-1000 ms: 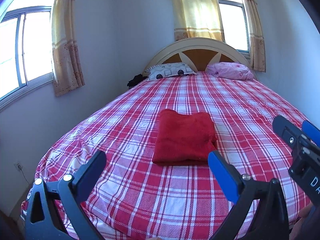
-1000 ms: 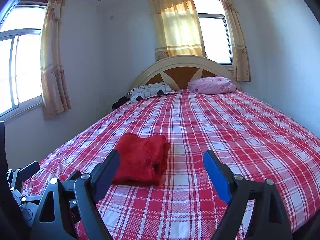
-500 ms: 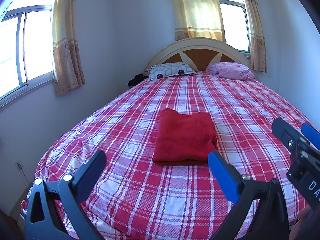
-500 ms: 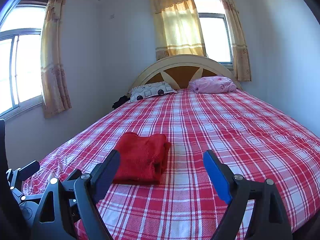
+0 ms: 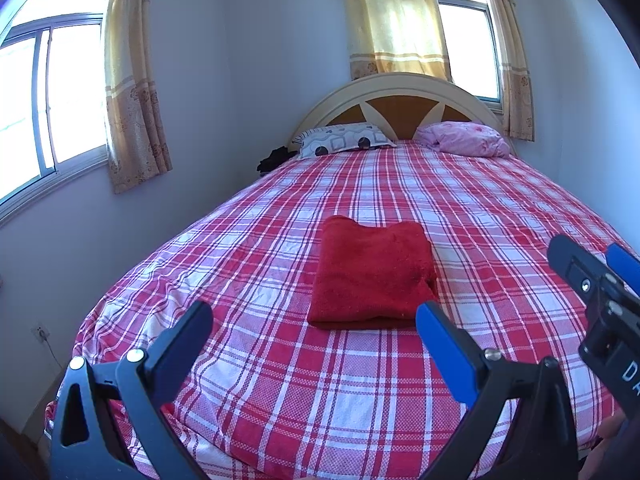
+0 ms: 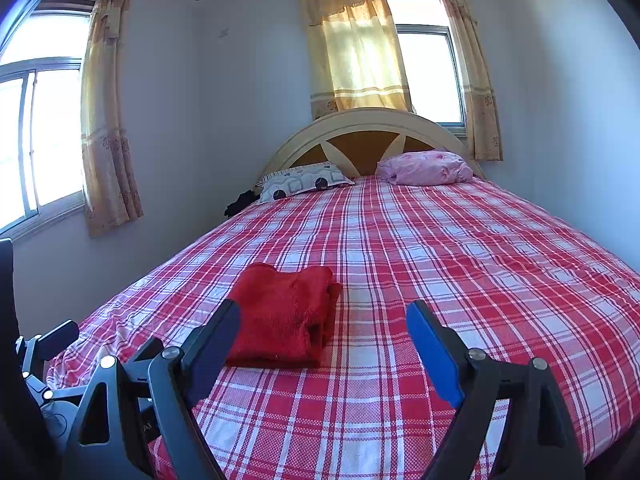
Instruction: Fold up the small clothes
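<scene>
A red fleece garment lies folded into a neat rectangle on the red-and-white plaid bedspread, near the foot of the bed. My left gripper hovers over the near edge of the bed, open and empty, just short of the garment. In the right wrist view the same garment sits ahead and to the left. My right gripper is open with nothing between its fingers, held apart from the cloth. The right gripper also shows at the right edge of the left wrist view.
Two pillows, a patterned one and a pink one, lie by the arched headboard. A dark item sits at the bed's far left corner. Walls with curtained windows stand left and behind. A wall socket is low left.
</scene>
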